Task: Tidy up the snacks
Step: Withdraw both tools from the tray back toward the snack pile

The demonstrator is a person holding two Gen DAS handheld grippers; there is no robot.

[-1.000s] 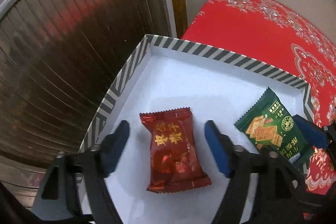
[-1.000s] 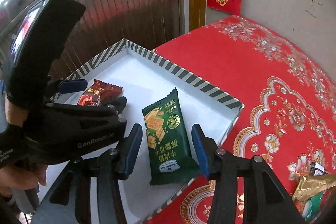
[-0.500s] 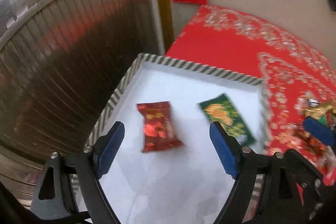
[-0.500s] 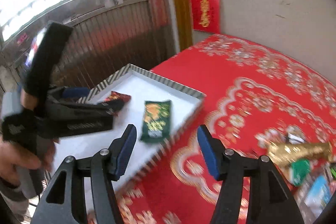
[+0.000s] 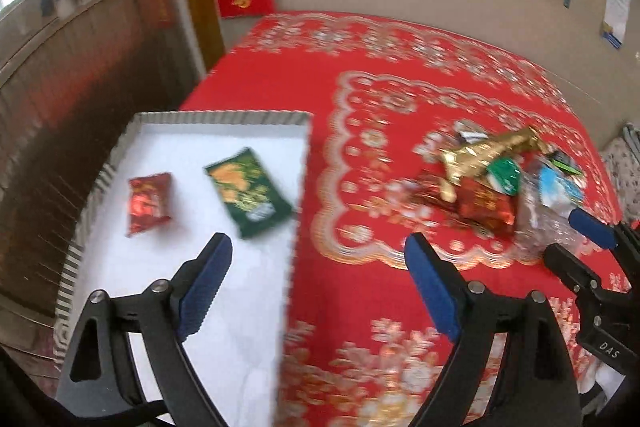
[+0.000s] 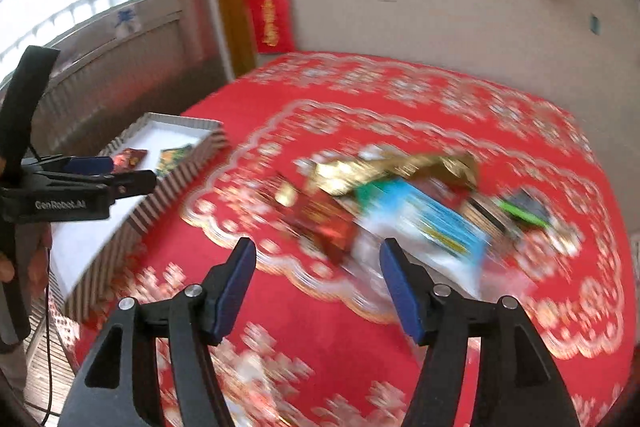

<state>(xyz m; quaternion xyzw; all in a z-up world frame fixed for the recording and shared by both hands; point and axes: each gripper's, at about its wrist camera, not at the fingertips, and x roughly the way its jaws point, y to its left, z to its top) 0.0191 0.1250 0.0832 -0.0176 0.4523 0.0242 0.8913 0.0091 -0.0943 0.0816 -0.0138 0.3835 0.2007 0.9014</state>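
Note:
A striped-rim white box sits at the table's left edge; it also shows in the right wrist view. Inside lie a red snack packet and a green cracker packet. A pile of loose snacks lies on the red tablecloth to the right, blurred in the right wrist view. My left gripper is open and empty, above the box's right rim. My right gripper is open and empty, just short of the pile.
The red patterned tablecloth covers the table up to a beige wall. A dark slatted door stands left of the box. The right gripper's blue pad shows beside the pile in the left wrist view.
Both grippers have pulled back from the box and swung right toward the snack pile. The red and green packets stay in the box, released.

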